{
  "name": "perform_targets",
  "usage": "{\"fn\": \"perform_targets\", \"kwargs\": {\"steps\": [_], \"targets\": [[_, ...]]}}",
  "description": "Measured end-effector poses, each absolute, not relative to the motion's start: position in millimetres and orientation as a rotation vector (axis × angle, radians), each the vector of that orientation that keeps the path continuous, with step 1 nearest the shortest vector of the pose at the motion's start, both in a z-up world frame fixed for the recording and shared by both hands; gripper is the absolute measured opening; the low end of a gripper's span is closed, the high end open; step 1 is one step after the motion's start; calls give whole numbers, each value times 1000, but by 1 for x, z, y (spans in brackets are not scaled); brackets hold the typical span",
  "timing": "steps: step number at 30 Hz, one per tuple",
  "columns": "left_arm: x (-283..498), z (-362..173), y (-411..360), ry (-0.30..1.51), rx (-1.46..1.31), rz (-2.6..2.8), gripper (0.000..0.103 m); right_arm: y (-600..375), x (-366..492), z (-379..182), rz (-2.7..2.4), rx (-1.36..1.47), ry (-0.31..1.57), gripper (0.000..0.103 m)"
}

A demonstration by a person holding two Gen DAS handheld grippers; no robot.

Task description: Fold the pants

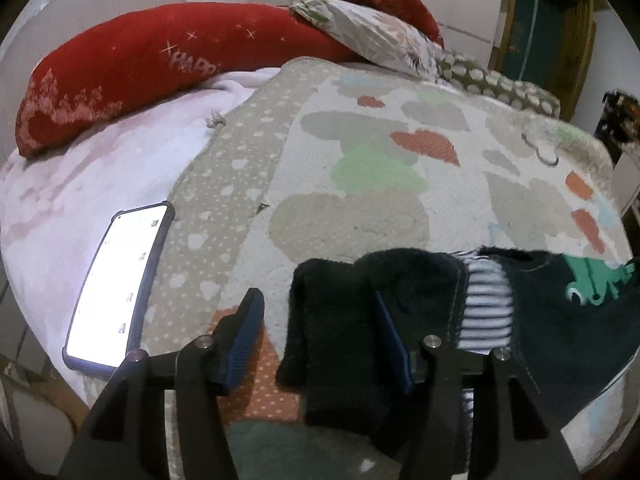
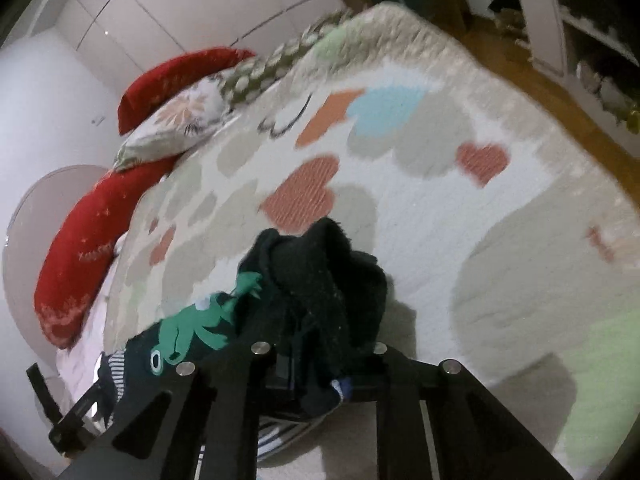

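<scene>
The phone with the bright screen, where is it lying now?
In the left wrist view, the phone lies at the lower left on the pale pink blanket, beside the dotted edge of the heart quilt, below the red pillow.

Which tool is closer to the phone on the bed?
Left. The left tool hovers just right of the phone; the right tool grips the pants farther away.

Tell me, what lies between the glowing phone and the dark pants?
In the left wrist view, only patterned bedspread and the left gripper's finger separate phone and pants.
</scene>
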State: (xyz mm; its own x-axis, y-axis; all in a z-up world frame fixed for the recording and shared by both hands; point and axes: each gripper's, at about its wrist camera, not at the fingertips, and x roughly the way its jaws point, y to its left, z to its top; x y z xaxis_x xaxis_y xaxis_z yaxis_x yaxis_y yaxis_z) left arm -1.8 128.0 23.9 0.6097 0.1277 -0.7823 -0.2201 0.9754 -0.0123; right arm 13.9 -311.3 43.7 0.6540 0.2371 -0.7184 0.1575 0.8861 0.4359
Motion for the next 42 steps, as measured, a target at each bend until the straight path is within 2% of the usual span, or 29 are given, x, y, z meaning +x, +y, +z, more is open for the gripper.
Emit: {"fn": "perform_targets", "kwargs": {"steps": [3,6,7,12,21,31,42], "targets": [[0,15,122,903,-88,226,61,-314,14,37,-10,450,896,14],[-1,20,126,912,-93,215,62,-326,16,23,-34,470,935,24],[-2,23,130,913,-108,203,62,-331,13,23,-39,491,930,30],[-21,45,155,870,-206,183,62,-350,-4,40,-68,486,880,38],[-33,57,160,866,-242,191,62,-368,-28,47,-122,512,846,38],[-44,84,68,788,25,64,62,-347,-45,43,-92,477,839,38],[-50,74,11,840,130,-57,62,-312,-47,40,-60,330,852,42]]}}
